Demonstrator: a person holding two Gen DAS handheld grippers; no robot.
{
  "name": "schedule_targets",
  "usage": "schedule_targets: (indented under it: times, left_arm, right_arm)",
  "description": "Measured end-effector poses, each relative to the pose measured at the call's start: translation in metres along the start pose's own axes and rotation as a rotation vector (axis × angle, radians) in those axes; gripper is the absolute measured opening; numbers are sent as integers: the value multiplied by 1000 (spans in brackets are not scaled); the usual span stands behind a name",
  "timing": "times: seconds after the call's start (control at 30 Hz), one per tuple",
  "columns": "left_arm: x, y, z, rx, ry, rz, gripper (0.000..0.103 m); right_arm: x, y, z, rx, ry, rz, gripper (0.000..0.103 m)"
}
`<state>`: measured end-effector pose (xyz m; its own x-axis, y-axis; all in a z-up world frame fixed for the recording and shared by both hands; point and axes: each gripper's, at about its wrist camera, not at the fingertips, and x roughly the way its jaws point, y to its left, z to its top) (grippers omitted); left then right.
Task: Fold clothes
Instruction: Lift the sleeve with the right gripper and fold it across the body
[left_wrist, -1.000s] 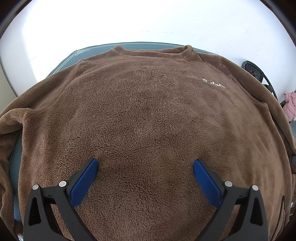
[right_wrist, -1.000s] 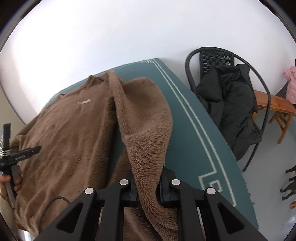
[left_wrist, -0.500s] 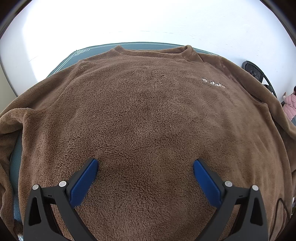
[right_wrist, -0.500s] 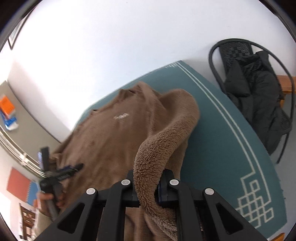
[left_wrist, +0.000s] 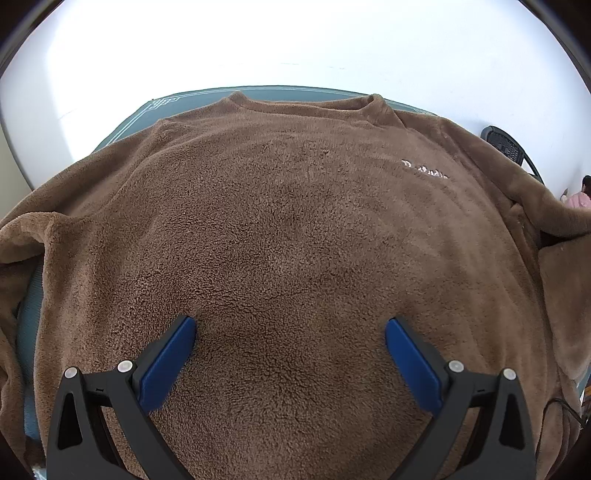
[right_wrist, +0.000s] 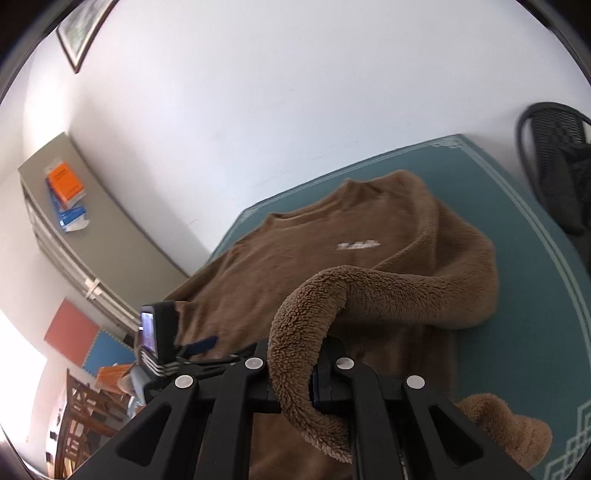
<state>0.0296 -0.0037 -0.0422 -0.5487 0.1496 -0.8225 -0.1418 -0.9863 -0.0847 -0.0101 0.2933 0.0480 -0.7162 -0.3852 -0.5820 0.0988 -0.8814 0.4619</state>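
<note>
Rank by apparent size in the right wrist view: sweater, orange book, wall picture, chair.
1. sweater, by far the largest.
2. chair, cut off by the frame edge, so its rank is unsure.
3. wall picture and orange book look alike; both far off, not ranked.

teal mat (right_wrist: 532, 332) bare right of sweater (right_wrist: 295, 266), chair (right_wrist: 554, 147) beyond

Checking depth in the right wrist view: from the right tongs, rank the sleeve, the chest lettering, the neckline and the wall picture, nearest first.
1. Sleeve, clamped in the right tongs.
2. Chest lettering, mid-sweater.
3. Neckline, at the sweater's far end.
4. Wall picture, upper left, beyond the table.
</note>
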Motion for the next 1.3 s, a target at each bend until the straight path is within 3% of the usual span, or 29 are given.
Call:
schedule_targets:
  times: [0.17, 0.4, 0.6, 0.7, 0.77, 0.8, 0.83, 1.13, 1.3]
  left_arm:
    - [-1, 3, 0, -8, -6, -20, 102]
    - [-3, 3, 0, -17, -12, -30, 102]
    - [-10, -8, -6, 22, 15, -24, 102]
    - [-17, -17, -11, 45, 27, -45, 102]
    - [-23, -26, -15, 78, 33, -47, 102]
    - [-25, -30, -17, 95, 37, -47, 102]
    - [-27, -36, -18, 111, 40, -50, 102]
    - [-38, -64, -31, 183, 55, -65, 102]
    - [-36, -68, -36, 176, 67, -65, 102]
  right_arm:
    - [24, 25, 4, -48, 31, 44, 10]
    - [74, 31, -10, -76, 137, -24, 10]
    - [69, 25, -9, -85, 145, -32, 11]
    - [56, 20, -6, -102, 124, -44, 22]
    - [48, 15, -5, -96, 117, -34, 41]
    - [44, 13, -5, -92, 109, -28, 65]
    - [39, 11, -6, -92, 94, -26, 75]
    - [1, -14, -24, -130, 88, -66, 75]
    - [-8, -46, -35, -21, 102, -101, 75]
